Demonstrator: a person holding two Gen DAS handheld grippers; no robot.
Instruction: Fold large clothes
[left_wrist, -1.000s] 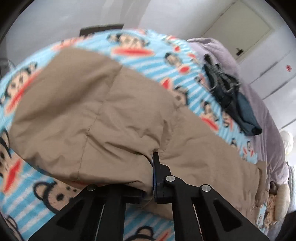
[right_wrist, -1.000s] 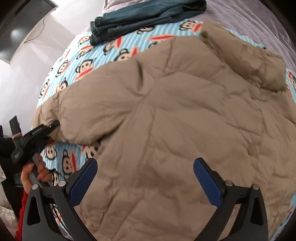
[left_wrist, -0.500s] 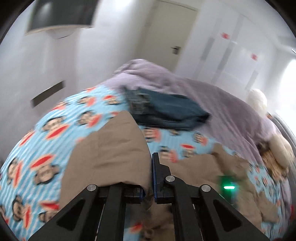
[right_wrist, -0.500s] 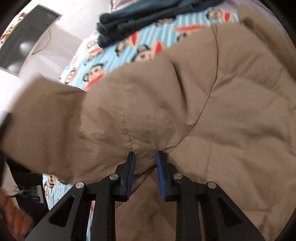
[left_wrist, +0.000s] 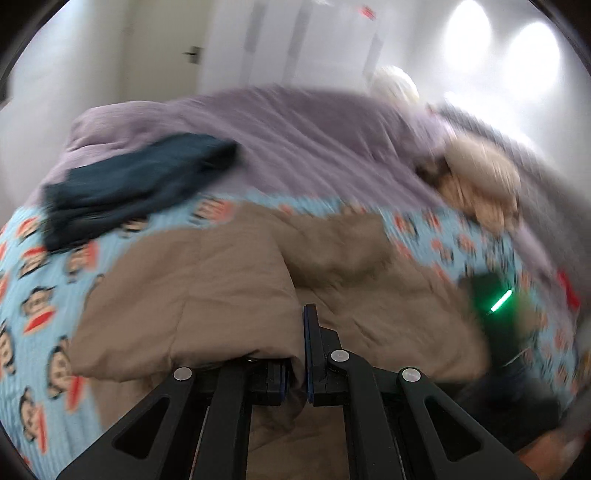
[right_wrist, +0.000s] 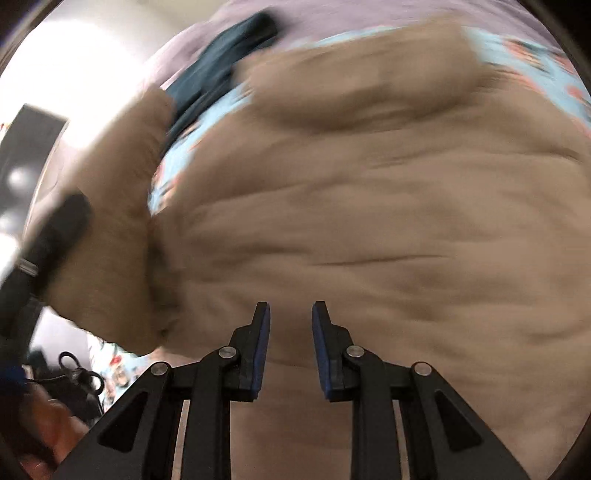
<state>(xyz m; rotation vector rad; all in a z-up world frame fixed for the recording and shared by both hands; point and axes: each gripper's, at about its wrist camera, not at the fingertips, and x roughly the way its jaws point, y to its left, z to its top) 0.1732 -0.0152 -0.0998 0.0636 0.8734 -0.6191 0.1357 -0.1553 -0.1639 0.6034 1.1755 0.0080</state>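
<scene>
Tan puffer jacket spread on bed, ahead of both tools. Left tool pinches its sleeve edge, nearer the fold; right tool pinches jacket body.

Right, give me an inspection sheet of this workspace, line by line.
Surface: bed under a blue monkey-print blanket with a purple duvet beyond.
Job's things: tan padded jacket spread on the blanket, one flap lifted.
Clutter: dark jeans near the duvet; plush toy, blurred.
Grippers: left tool shut on the jacket's edge; right tool with jacket fabric between its narrowed fingers.
Cables: dark cord loop at the bedside, blurred.
Surroundings: white walls, door with handle.
</scene>
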